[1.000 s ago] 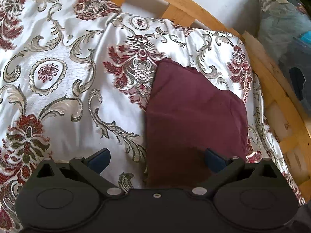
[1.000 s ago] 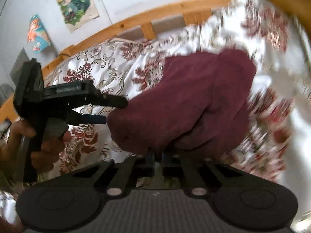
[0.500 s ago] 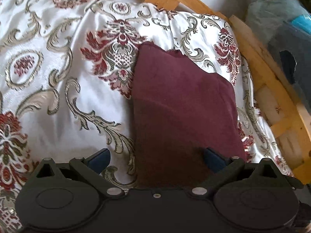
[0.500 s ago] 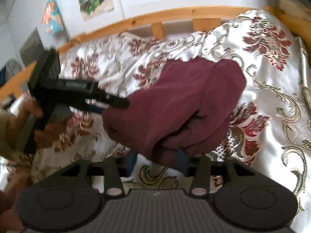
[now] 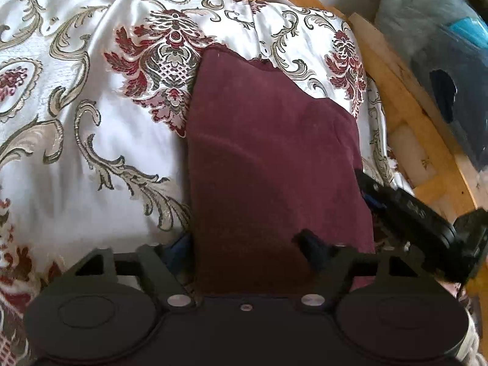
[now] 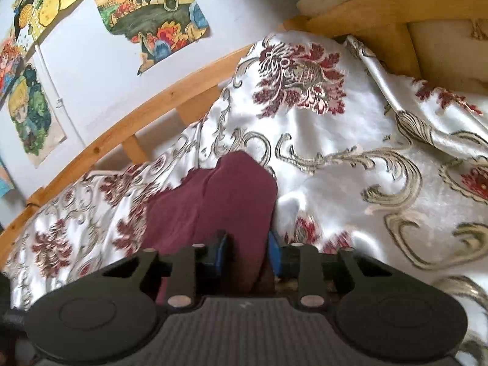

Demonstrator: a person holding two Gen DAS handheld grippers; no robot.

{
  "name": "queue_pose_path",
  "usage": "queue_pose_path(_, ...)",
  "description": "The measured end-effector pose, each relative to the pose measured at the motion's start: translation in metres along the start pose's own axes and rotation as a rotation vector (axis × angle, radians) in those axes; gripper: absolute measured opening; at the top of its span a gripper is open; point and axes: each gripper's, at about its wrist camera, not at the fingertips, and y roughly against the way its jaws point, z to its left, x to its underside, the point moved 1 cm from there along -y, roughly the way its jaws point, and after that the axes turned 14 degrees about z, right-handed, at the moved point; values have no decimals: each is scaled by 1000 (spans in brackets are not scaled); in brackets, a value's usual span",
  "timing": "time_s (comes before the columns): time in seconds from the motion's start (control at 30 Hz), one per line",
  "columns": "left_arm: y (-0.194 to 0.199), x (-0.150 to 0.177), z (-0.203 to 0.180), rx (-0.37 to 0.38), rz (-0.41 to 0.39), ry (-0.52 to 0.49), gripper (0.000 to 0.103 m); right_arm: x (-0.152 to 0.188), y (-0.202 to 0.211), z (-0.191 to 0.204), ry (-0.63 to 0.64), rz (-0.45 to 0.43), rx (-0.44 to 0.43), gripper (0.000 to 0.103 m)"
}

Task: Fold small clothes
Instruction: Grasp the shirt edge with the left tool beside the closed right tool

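Observation:
A maroon cloth (image 5: pixel 268 158) lies folded flat on the patterned bedspread (image 5: pixel 91 140). My left gripper (image 5: pixel 244 244) is at its near edge with the jaws closing. The left pad sits beside the cloth's left side, the right finger rests on top, and the cloth lies between them unpressed. My right gripper (image 5: pixel 369 192) comes in at the cloth's right edge. In the right wrist view the cloth (image 6: pixel 213 195) runs between the blue pads of the right gripper (image 6: pixel 248 253), whose jaws are closing around its folded edge. I see no firm pinch.
A wooden bed frame (image 5: pixel 405 97) runs along the right side, and its rail (image 6: pixel 152 106) stands behind the bed. Bagged items (image 5: pixel 442 45) sit past the frame. Drawings (image 6: pixel 152 3) hang on the white wall. Bedspread folds (image 6: pixel 427 116) rise at right.
The right gripper let go of the bunched cloth, swung round to its right edge and started closing again. The cloth now lies flat. The left gripper's jaws narrowed and it sank slightly.

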Motion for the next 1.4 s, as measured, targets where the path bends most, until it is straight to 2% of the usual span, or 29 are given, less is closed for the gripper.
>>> queue_pose_path(0.07,2,6,-1,-9,-22,-3,69,1,-5,10,72,-40,32,12)
queue_pose_path(0.17,5,17,-1,-14,-56,24,66,-1,-11,34,224,-103,66,9)
queue_pose_path(0.27,9,25,-4,-35,-78,22,66,3,-12,59,367,-120,83,9)
queue_pose_path(0.43,11,29,-2,-26,-85,43,66,2,-18,50,312,-51,121,9)
queue_pose_path(0.5,10,28,-1,-24,-84,47,67,0,-19,39,261,-25,97,10)
queue_pose_path(0.57,10,28,-1,-26,-84,49,68,-3,-17,28,208,-22,66,29)
queue_pose_path(0.7,12,27,-1,-43,-92,47,76,-6,-18,9,89,-4,-18,40)
queue_pose_path(0.87,14,28,-3,-62,-99,38,84,-9,-22,0,27,24,-119,65)
queue_pose_path(0.93,14,26,-4,-78,-100,36,87,-8,-24,3,42,31,-111,67)
queue_pose_path(1.13,18,20,-7,-107,-96,1,95,-2,-30,14,107,37,-4,62)
queue_pose_path(1.4,11,15,-5,-120,-81,6,102,1,-32,11,95,39,-24,64)
